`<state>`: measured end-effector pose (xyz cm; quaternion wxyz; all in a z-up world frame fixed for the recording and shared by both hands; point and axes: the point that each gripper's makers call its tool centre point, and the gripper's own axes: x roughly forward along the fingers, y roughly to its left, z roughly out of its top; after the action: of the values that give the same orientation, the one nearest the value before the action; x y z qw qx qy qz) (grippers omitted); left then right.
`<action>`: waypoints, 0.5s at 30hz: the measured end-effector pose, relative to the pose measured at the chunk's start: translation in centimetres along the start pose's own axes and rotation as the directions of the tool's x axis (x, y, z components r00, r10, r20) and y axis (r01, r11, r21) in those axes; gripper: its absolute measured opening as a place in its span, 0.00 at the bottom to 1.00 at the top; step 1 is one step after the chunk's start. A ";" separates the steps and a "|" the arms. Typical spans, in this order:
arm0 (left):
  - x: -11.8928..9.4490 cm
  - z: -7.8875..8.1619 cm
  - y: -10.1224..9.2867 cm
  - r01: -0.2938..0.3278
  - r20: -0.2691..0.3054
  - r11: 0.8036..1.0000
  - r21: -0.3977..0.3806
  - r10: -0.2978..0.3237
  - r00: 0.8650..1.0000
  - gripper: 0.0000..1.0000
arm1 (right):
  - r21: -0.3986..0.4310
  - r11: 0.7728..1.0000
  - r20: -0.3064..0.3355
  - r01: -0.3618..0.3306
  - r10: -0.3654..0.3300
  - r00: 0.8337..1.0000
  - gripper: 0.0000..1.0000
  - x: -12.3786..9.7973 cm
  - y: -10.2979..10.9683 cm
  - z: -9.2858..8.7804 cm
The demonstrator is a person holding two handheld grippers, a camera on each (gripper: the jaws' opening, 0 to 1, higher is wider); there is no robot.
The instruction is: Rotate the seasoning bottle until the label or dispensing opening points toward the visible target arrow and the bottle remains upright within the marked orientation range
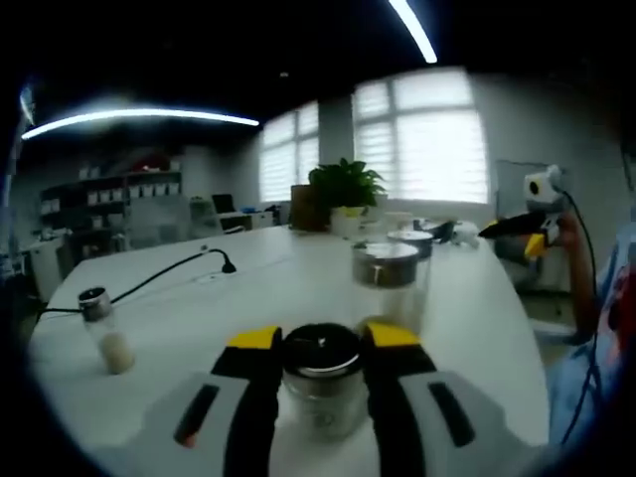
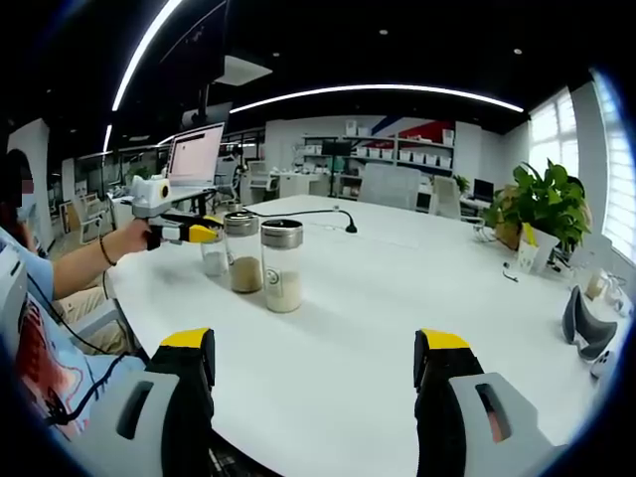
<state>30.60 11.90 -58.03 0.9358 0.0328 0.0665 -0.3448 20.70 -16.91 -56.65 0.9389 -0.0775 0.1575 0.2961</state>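
Standing upright, seasoning bottle (image 1: 321,386) pinched by left claw (image 1: 322,348); right claw (image 2: 313,360) spread.

Seasoning bottle (image 1: 322,386): clear glass, metal lid, upright on white table, between tongs.

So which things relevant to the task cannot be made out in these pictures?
- Left gripper view: the held bottle has its sides covered by the left hand-held gripper; its label is blurred.
- Right gripper view: the same bottle is too small, partly behind the brown-filled jar.
- Target arrow: not discernible on the table.
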 end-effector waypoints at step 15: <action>0.1 -0.3 1.2 -0.357 -0.027 0.933 -0.049 0.356 0.934 0.34 | 0.046 0.999 0.019 0.003 -0.004 1.000 0.85 0.0 -0.3 0.1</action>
<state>31.46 12.80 -58.35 0.9826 0.0223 0.0768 -0.1673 20.89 -17.13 -56.51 0.9424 -0.0536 0.1551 0.2915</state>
